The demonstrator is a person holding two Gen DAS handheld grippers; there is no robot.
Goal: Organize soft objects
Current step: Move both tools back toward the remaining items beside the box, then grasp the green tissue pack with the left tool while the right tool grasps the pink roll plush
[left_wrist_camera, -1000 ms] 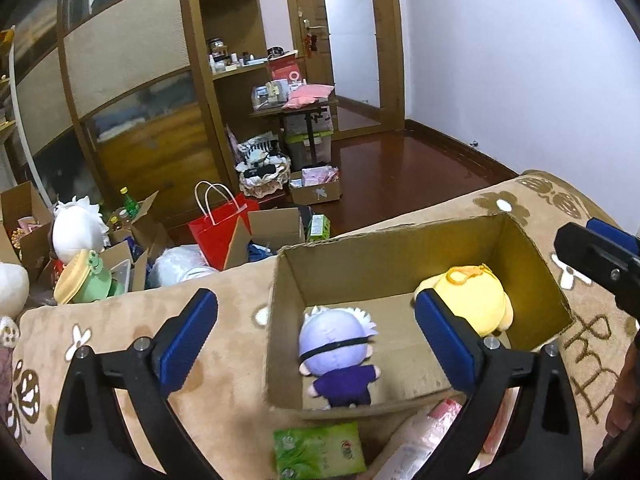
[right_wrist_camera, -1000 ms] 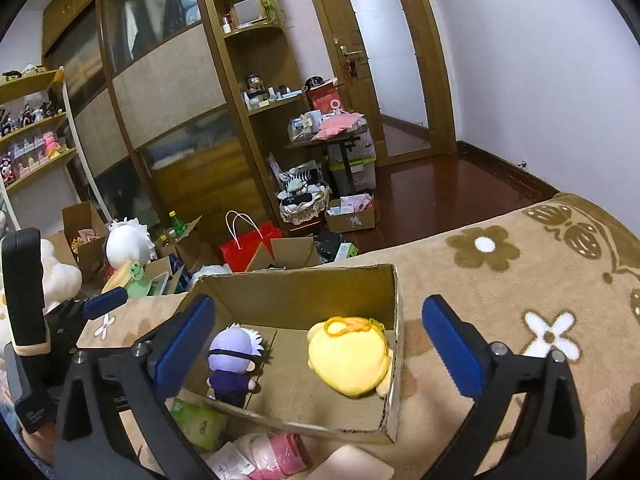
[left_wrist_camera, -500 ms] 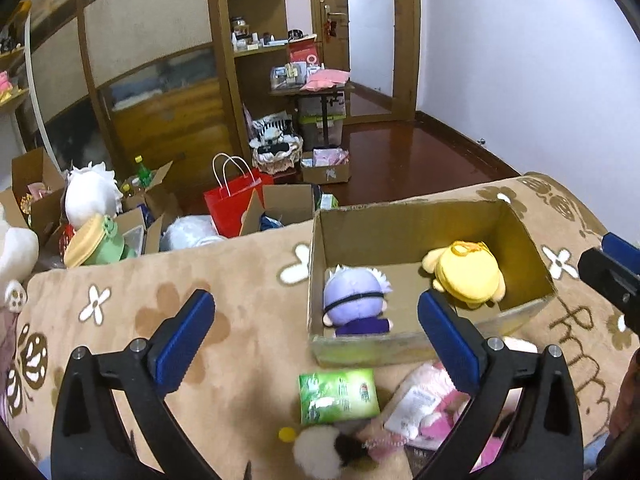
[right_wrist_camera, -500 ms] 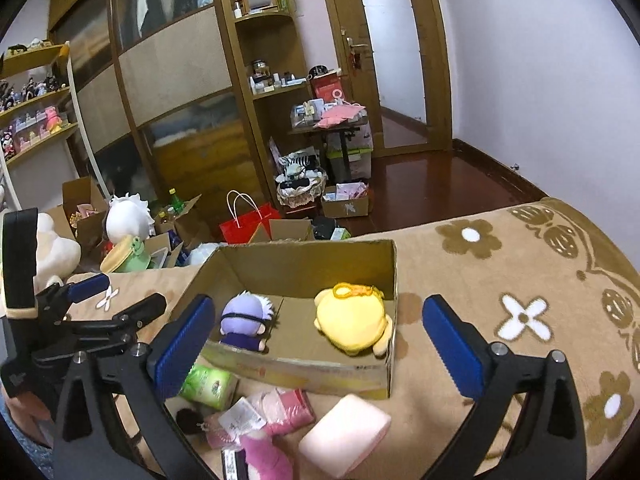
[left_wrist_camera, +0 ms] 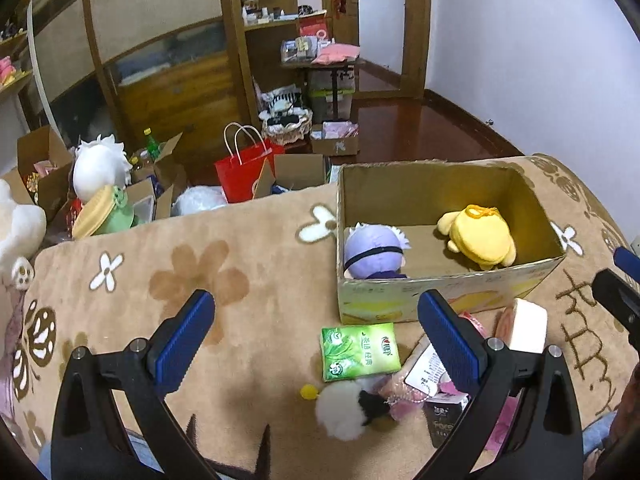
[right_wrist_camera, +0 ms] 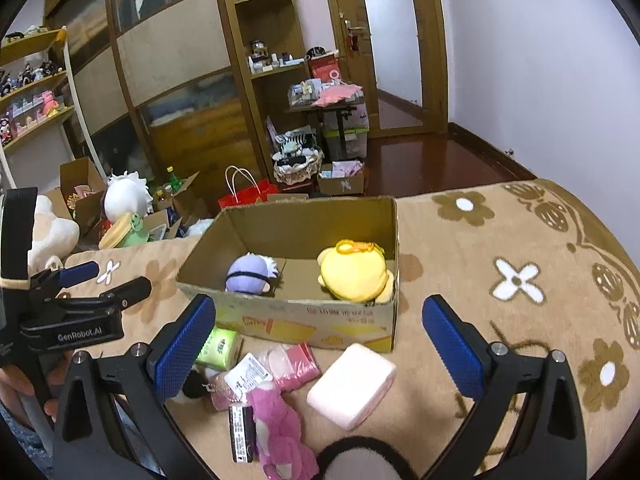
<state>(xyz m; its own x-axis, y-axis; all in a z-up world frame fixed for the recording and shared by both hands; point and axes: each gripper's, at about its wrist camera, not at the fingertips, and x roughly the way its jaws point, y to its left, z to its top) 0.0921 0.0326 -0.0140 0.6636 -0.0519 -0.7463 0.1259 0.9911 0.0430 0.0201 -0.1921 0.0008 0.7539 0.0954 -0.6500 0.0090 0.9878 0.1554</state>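
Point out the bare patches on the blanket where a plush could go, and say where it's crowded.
Free: the flowered blanket left of the cardboard box, and the stretch right of the box. Inside it, a strip of floor between the purple-haired doll and the yellow plush. Crowded: in front of the box, around the green tissue pack and pink block.

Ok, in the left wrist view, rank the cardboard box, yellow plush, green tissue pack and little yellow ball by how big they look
1. cardboard box
2. yellow plush and green tissue pack: look alike, and the pack lies nearer the camera, so unranked
3. little yellow ball
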